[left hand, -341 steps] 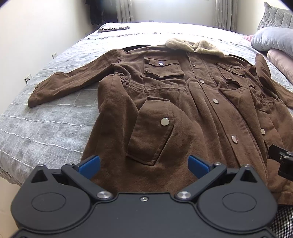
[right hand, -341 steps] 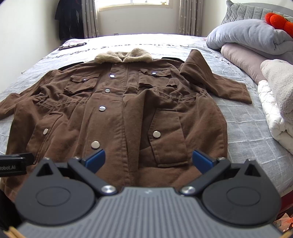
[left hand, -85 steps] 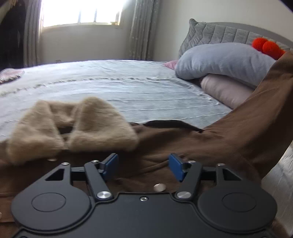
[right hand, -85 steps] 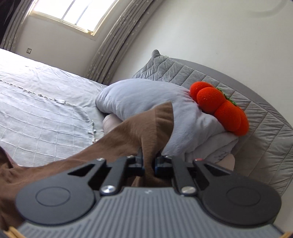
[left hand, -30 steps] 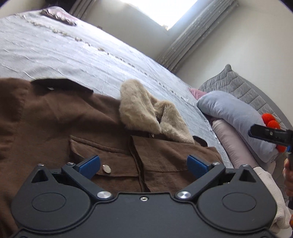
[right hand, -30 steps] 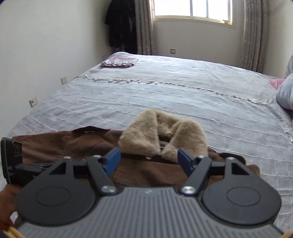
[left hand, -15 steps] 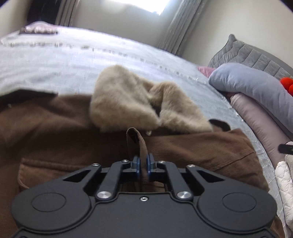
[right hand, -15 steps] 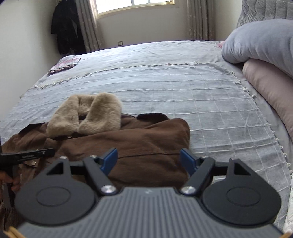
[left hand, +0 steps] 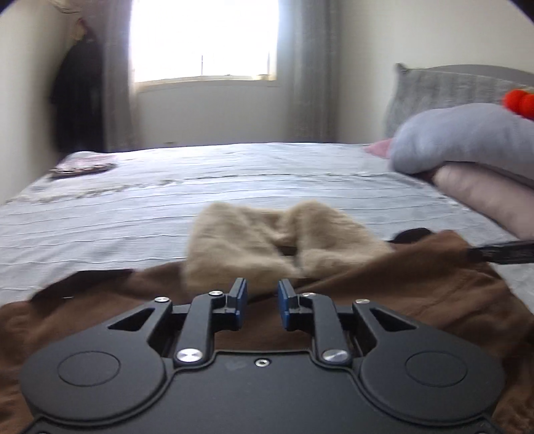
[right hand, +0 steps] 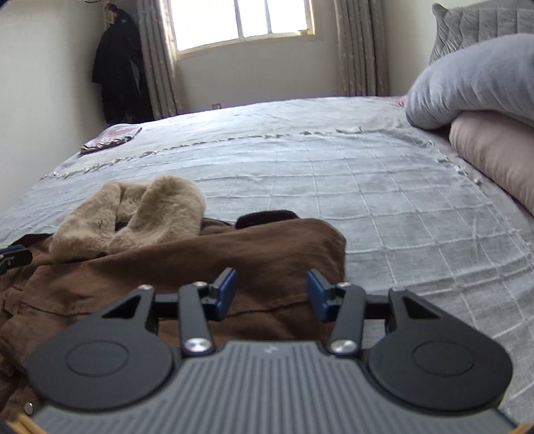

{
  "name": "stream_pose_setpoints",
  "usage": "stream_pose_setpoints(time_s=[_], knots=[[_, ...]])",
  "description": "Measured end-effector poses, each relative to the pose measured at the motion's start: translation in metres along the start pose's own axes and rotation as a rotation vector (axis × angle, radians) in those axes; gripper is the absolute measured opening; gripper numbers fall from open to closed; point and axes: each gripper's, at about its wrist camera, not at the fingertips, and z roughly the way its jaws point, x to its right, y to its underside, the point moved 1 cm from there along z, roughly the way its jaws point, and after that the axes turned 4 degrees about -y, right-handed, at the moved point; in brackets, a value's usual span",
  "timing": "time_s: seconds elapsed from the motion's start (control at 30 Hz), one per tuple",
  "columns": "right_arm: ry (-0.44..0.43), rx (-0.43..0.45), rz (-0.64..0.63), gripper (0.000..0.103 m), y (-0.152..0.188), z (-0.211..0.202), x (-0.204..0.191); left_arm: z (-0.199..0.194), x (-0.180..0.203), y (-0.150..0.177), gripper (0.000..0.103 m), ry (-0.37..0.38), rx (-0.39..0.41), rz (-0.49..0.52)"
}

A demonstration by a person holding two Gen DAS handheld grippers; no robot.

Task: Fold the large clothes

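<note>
Nearest, left claw [left hand: 262, 308] low over the brown coat [right hand: 187, 267], blue pads a narrow gap apart and pinching nothing, just short of the fur collar [left hand: 267, 247]. Slightly parted probably because no fold is in hand at this instant — an inference only. Motion blur in the left view, so finer detail uncertain.

Right claw [right hand: 270, 295] spread wider, empty too, poised over the right shoulder area of the coat, where a folded brown layer lies across the chest with its edge toward the collar — likely a sleeve laid inward to narrow the garment. Next fold apparently meant to start from this upper end, hence both claws gathered near the collar.

Coat flat on the grey bed [right hand: 367, 187], collar pointing toward the far side. Right of it, well apart, a pink pillow [right hand: 497, 153] beneath a grey pillow [right hand: 474, 80]. Far left on the bed, a small folded cloth [right hand: 111, 137]; beyond, a window [right hand: 243, 20] and a dark garment [right hand: 120, 66] hanging on the wall.
</note>
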Motion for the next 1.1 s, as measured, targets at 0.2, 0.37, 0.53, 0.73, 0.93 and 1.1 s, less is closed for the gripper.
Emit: stream_pose_setpoints(time_s=[0.2, 0.37, 0.53, 0.73, 0.93, 1.1], knots=[[0.120, -0.086, -0.040, 0.034, 0.012, 0.052, 0.011, 0.042, 0.001, 0.048, 0.027, 0.081, -0.124, 0.043], [0.153, -0.085, -0.011, 0.039, 0.021, 0.055, 0.017, 0.032, -0.004, 0.038, 0.030, 0.079, -0.146, -0.004], [0.135, -0.051, -0.064, 0.042, 0.019, 0.008, -0.003, -0.018, -0.008, 0.037, 0.069, 0.046, -0.088, 0.005], [0.023, -0.059, -0.034, 0.059, 0.038, -0.038, -0.026, -0.055, -0.033, 0.052, 0.071, -0.001, -0.153, -0.043], [0.072, -0.164, -0.029, 0.060, 0.062, -0.028, -0.033, -0.102, -0.087, 0.062, 0.097, -0.136, -0.180, -0.202], [0.019, -0.109, -0.013, 0.080, 0.051, -0.077, -0.055, -0.145, -0.158, 0.073, 0.103, -0.293, -0.144, -0.378]])
